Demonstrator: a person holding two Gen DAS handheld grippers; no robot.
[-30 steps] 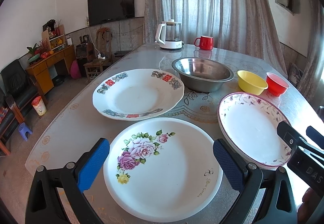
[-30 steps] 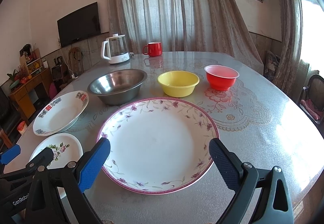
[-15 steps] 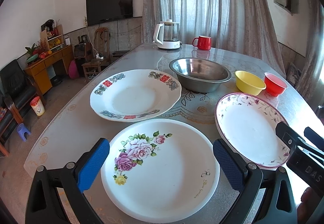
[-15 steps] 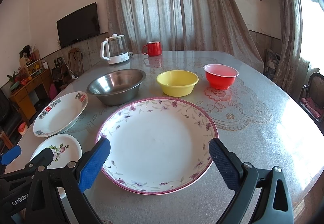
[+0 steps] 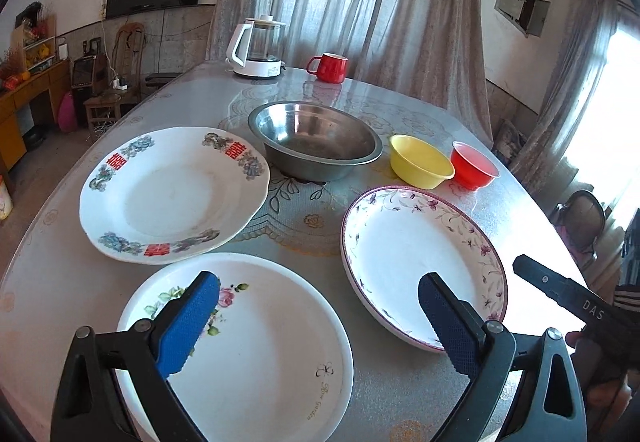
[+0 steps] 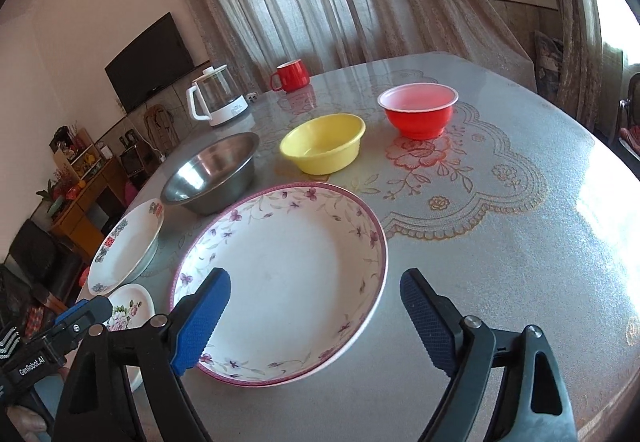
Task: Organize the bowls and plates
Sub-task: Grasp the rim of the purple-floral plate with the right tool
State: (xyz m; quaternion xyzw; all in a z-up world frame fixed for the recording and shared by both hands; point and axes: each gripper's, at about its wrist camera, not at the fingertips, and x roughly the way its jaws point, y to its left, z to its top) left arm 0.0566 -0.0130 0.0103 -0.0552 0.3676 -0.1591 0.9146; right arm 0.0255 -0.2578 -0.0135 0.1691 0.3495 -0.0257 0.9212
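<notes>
Both the left gripper and right gripper, empty, have begun narrowing since before

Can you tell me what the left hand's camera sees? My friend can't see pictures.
The left gripper, its blue-padded jaws closing on nothing, hovers over a white rose plate on a grey table. Around it sit a red-lettered plate, a purple-flowered plate, then a steel bowl, yellow bowl and red bowl.

Left gripper and right gripper: both angled downward, jaws wide but closing, nothing pressed between fingers.
</notes>
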